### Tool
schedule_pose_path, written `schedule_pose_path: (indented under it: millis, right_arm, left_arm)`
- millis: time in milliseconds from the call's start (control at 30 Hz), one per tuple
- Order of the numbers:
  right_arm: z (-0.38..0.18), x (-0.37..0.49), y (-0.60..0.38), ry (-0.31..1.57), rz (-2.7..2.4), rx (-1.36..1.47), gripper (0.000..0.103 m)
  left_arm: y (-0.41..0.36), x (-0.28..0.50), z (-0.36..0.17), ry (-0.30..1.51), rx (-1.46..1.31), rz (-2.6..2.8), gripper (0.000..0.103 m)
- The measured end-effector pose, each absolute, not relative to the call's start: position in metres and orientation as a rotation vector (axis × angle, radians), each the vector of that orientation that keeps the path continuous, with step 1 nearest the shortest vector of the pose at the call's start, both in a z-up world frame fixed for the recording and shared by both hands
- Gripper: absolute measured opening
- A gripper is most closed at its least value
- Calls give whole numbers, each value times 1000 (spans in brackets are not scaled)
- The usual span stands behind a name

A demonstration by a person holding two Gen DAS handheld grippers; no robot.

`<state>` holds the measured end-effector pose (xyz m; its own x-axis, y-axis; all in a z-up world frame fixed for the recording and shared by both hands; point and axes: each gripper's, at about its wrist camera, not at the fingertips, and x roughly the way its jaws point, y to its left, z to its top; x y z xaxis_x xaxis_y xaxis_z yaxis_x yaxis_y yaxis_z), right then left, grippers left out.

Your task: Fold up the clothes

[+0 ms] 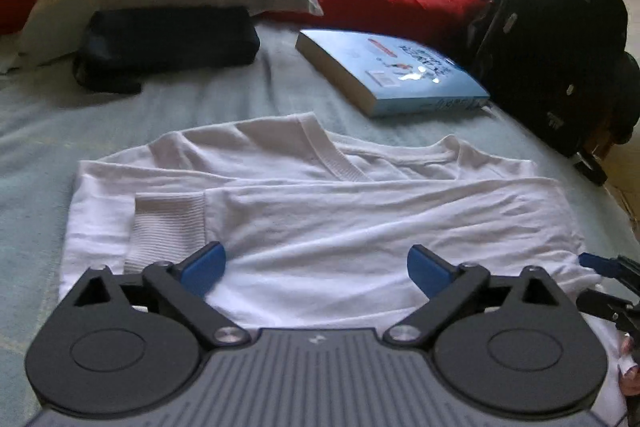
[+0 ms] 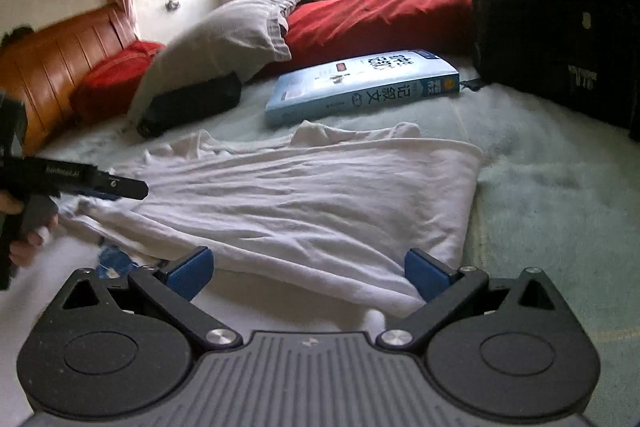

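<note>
So the white long-sleeved cotton top (image 1: pixel 320 203) is laid out on the pale green bedsheet (image 1: pixel 36 131), right ahead of both tongs, sleeves already crossed over the chest. The left tongs (image 1: pixel 316 269) are held wide open with nothing gripped, and the same goes for the right tongs (image 2: pixel 306 269). The fabric looks light, soft and floppy, so it'll probably sag and wrinkle unless it's pinched at two spots along the near hem. The ribbed cuff (image 1: pixel 168 227) sits just beyond the left blue pad. Further ahead, a light blue paperback book (image 2: pixel 360 87) and a black backpack (image 1: pixel 560 39) are parked close, so room past the collar is tight.
</note>
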<state>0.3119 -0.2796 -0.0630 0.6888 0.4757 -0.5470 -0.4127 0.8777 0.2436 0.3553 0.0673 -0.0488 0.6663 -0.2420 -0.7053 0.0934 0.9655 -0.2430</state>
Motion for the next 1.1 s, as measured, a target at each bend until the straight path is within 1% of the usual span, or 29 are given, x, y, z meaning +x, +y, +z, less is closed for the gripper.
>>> schedule_pose_path:
  millis: [67, 133, 267, 400, 500, 567, 667, 800, 867, 933, 967, 1033, 1100]
  right_arm:
    - [-57, 305, -284, 618, 500, 122, 103]
    - [-52, 298, -284, 587, 528, 120, 103]
    - [-58, 300, -275, 643, 546, 56, 103]
    - [-56, 295, -273, 651, 552, 16, 103]
    - [-55, 292, -278, 652, 562, 21, 103]
    - [-56, 294, -279, 656, 565, 32, 103]
    - [-57, 293, -277, 659, 560, 18, 103]
    - [-57, 291, -273, 659, 555, -6, 103]
    - [-55, 289, -274, 660, 560, -1, 103]
    - [-53, 288, -278, 656, 577, 18, 103]
    - [-52, 288, -280, 654, 586, 29, 103]
    - [-52, 289, -286, 654, 601, 63, 103]
    - [-51, 291, -293, 651, 605, 99, 103]
  left_arm:
    - [55, 354, -36, 834, -177, -162, 97]
    - [34, 363, -19, 826, -203, -246, 97]
    - [-23, 391, -3, 852, -313, -482, 98]
    - [-87, 418, -24, 964, -377, -659, 98]
    - [-119, 431, -47, 986, -304, -641, 98]
    - [-129, 438, -49, 940, -252, -606, 98]
    - [-141, 445, -38, 887, -202, -562, 98]
    - [-155, 447, -33, 899, -281, -769, 99]
    - [-167, 451, -40, 909, -264, -772, 99]
    - [-172, 461, -48, 922, -245, -703, 96]
    - [-172, 464, -49, 923, -248, -676, 96]
    - [-161, 460, -37, 899, -298, -686, 97]
    - [-147, 448, -17, 853, -263, -683, 97]
